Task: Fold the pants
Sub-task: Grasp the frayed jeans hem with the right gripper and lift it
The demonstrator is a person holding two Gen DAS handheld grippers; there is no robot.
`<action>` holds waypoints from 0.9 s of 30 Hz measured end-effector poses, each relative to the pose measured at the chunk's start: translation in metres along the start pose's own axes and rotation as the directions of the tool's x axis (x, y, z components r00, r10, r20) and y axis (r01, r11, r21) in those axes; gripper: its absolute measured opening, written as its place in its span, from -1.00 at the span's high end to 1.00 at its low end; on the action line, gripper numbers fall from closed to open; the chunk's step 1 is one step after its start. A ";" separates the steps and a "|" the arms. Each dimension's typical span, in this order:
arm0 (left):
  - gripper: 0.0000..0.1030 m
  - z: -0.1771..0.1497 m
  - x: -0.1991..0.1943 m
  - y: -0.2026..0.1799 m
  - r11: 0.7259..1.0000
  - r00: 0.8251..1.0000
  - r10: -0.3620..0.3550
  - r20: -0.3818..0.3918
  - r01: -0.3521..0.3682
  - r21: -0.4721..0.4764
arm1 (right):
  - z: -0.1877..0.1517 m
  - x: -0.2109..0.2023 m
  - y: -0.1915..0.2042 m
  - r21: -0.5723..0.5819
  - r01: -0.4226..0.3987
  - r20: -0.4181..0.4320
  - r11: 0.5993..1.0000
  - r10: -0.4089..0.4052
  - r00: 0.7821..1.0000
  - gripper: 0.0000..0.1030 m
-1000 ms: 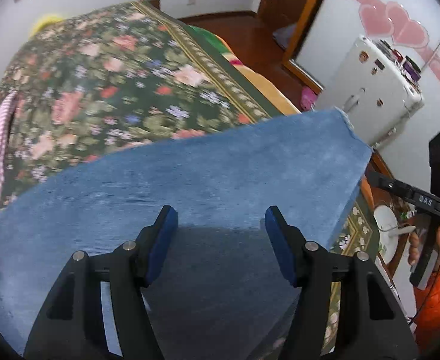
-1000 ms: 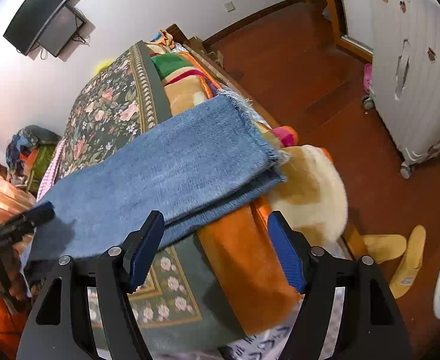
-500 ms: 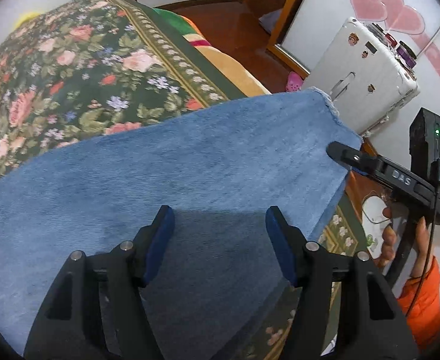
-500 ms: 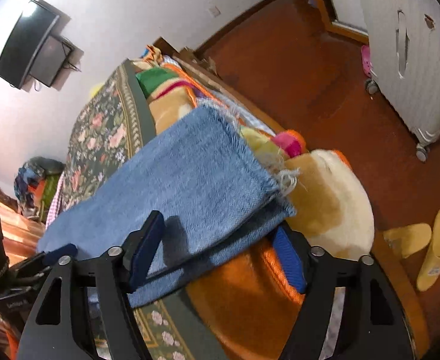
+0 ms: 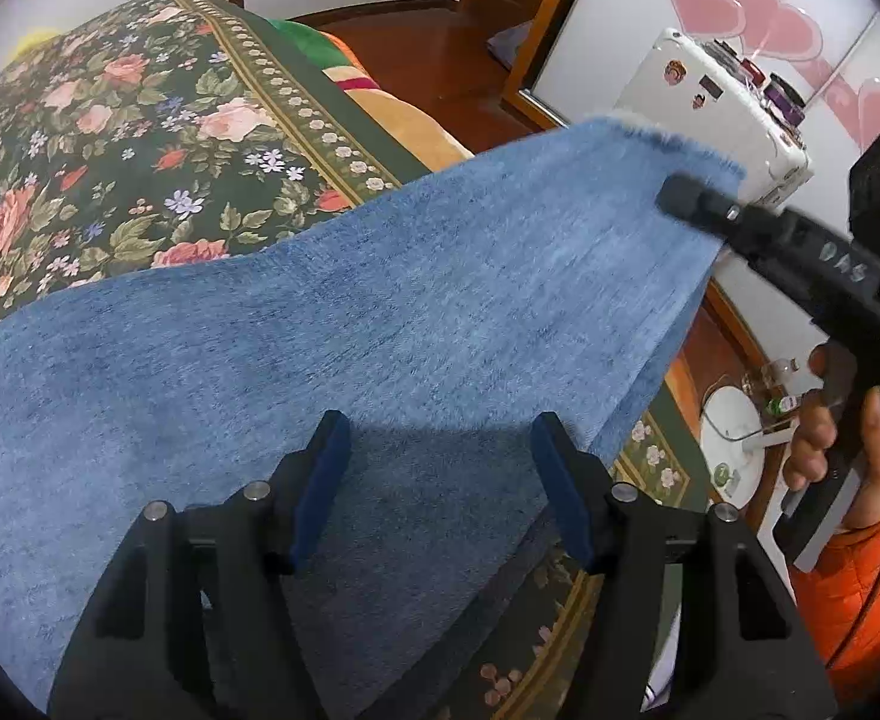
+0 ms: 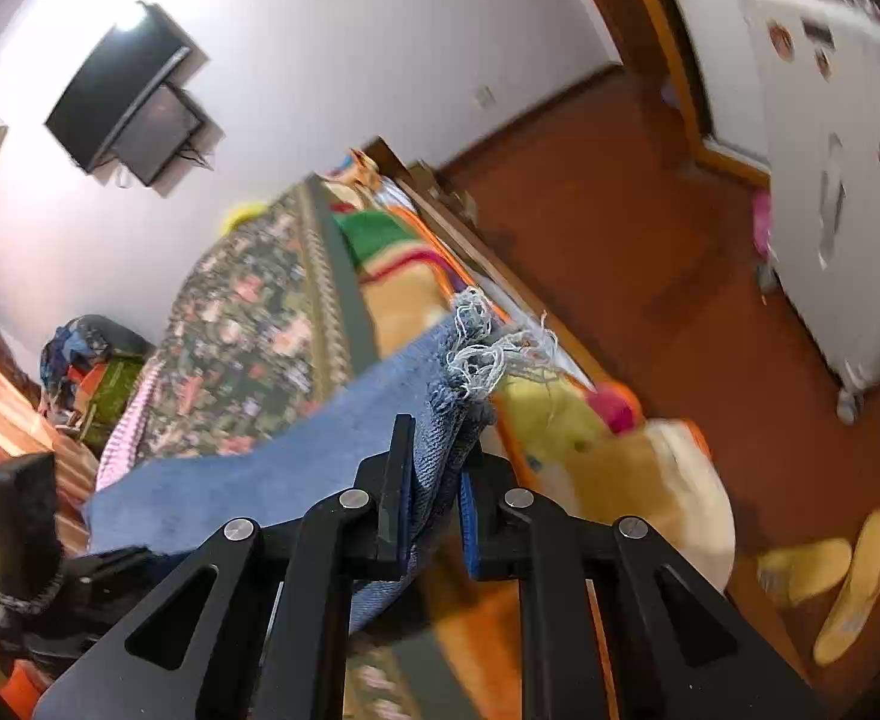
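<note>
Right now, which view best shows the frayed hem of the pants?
The right wrist view: the frayed hem sits close up, just past the right gripper pinching it. The left wrist view shows the hem only as a distant fuzzy edge.

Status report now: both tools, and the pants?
Right tool shut on frayed hem of pants, hem raised. Left tool open above pants, holding nothing. Nothing in the way on the bed.
</note>
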State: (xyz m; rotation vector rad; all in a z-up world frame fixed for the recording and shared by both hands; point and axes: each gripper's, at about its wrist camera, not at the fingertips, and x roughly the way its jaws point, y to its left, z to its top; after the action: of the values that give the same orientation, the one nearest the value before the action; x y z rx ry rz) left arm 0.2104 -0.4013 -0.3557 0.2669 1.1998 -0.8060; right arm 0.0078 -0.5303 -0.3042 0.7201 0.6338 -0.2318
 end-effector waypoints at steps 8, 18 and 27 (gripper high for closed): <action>-0.21 -0.003 -0.083 0.038 0.996 0.979 0.064 0.193 -0.050 -0.075 | 0.023 -0.030 0.064 -0.142 -0.081 0.098 0.986 0.096 0.991 0.80; -0.21 -0.038 -0.177 0.127 0.954 0.911 0.226 0.345 -0.137 -0.265 | 0.019 -0.038 0.167 -0.348 -0.248 0.077 0.904 0.291 0.953 0.82; -0.21 -0.086 -0.214 0.195 0.895 0.866 0.351 0.356 -0.199 -0.400 | -0.025 -0.003 0.241 -0.458 -0.388 -0.100 0.800 0.387 0.917 0.82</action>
State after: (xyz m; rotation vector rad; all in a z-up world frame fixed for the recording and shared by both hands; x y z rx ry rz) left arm 0.2529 -0.1263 -0.2374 -0.0334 0.8455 -0.3530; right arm 0.0916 -0.3362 -0.1865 0.3614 0.5005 0.3020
